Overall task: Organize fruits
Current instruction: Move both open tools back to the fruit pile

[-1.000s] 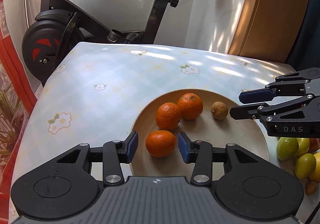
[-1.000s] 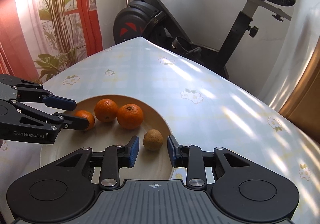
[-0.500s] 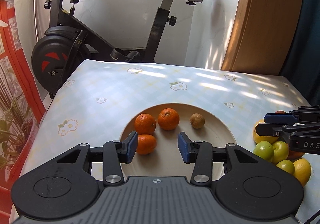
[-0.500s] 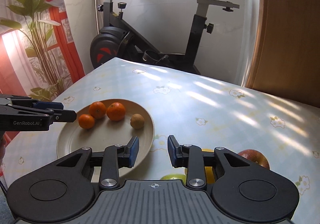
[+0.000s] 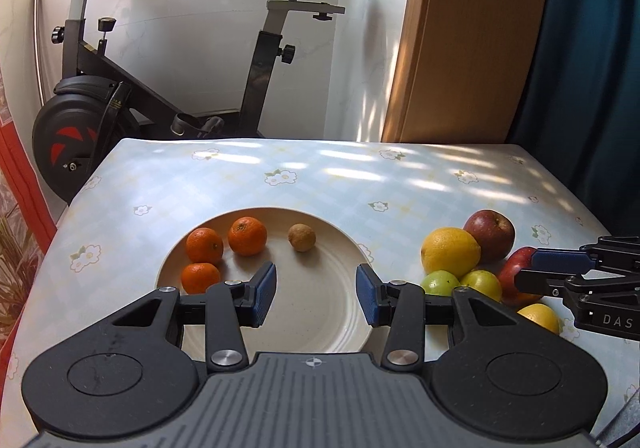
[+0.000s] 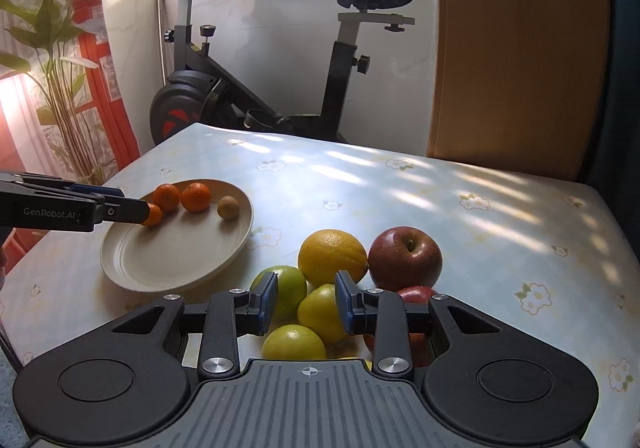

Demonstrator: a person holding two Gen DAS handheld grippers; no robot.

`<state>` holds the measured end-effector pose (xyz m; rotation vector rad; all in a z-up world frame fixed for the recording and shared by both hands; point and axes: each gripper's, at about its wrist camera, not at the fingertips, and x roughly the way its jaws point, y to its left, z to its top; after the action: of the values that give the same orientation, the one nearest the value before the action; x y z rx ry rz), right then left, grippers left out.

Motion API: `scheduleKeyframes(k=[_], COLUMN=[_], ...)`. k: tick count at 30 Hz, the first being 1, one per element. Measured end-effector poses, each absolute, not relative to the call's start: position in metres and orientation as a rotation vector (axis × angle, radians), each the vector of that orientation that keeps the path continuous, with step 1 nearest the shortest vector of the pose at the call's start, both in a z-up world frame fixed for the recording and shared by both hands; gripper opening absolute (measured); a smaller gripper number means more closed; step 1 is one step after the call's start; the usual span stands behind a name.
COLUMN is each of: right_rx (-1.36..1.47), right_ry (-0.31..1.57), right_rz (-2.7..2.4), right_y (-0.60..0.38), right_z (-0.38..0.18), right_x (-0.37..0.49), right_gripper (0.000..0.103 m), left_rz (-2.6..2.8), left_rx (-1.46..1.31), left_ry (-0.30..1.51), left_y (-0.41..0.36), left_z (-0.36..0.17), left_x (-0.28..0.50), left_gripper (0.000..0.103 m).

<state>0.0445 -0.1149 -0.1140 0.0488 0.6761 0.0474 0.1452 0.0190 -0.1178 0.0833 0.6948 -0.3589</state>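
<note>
The left gripper [image 5: 316,294] is a little open over the plate [image 5: 320,328] and holds nothing. The right gripper [image 6: 306,302] is open only a small gap above the fruit pile [image 6: 344,288] on the table [image 6: 400,188], holding nothing. Three oranges [image 5: 247,236] and a small brown fruit [image 5: 302,237] sit on the plate.

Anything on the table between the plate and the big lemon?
Nothing: bare tablecloth separates the plate from the lemon, clearest in the right wrist view.
</note>
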Motion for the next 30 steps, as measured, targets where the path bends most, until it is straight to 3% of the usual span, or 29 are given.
scheduleKeyframes(k=[30], right_rx=[0.194], right_ry=[0.839], right_rz=[0.027], right_y=[-0.116], right_z=[-0.166], right_x=[-0.018], right_gripper=[0.030], left_rz=[-0.423], left_rx=[0.071], left_ry=[0.746], left_y=[0.004], left_z=[-0.137], left_x=[0.111], left_gripper=[0.046])
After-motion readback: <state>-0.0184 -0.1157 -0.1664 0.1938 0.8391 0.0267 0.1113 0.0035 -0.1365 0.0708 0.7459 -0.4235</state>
